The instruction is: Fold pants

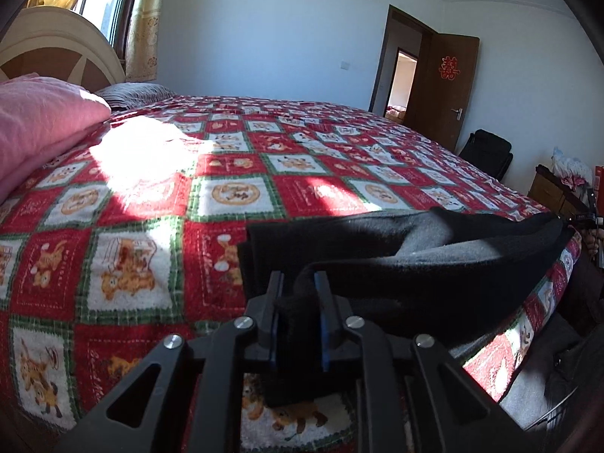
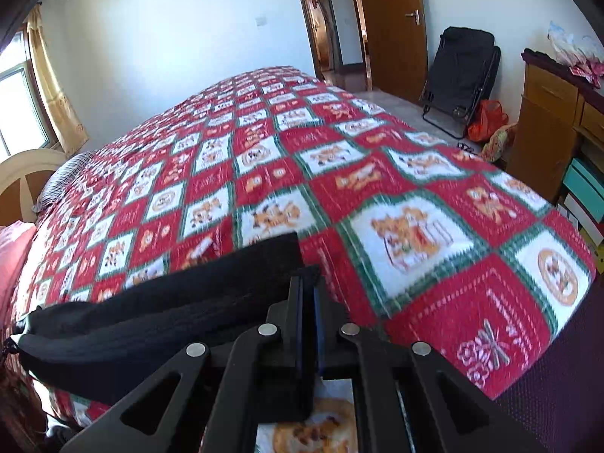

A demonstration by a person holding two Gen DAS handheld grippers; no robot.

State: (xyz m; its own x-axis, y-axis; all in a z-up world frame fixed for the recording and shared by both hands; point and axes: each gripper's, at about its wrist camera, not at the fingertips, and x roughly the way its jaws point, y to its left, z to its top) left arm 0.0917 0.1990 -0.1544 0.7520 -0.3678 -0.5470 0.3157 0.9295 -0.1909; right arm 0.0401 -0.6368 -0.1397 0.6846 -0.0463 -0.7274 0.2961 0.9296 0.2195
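Observation:
The black pants (image 1: 434,264) lie stretched along the near edge of the bed, over the red patterned blanket (image 1: 226,196). My left gripper (image 1: 298,283) is shut on a thick bunch of the pants' fabric at their left end. In the right wrist view the pants (image 2: 170,309) run off to the left, and my right gripper (image 2: 307,283) is shut on their right end, just above the blanket (image 2: 377,196). The far end of the right gripper also shows in the left wrist view (image 1: 589,221).
A pink folded quilt (image 1: 41,128) and a striped pillow (image 1: 136,92) lie by the headboard. A black folding chair (image 2: 464,75), an orange bag (image 2: 487,120) and a wooden cabinet (image 2: 547,120) stand beyond the bed's foot. The door (image 2: 392,26) is open.

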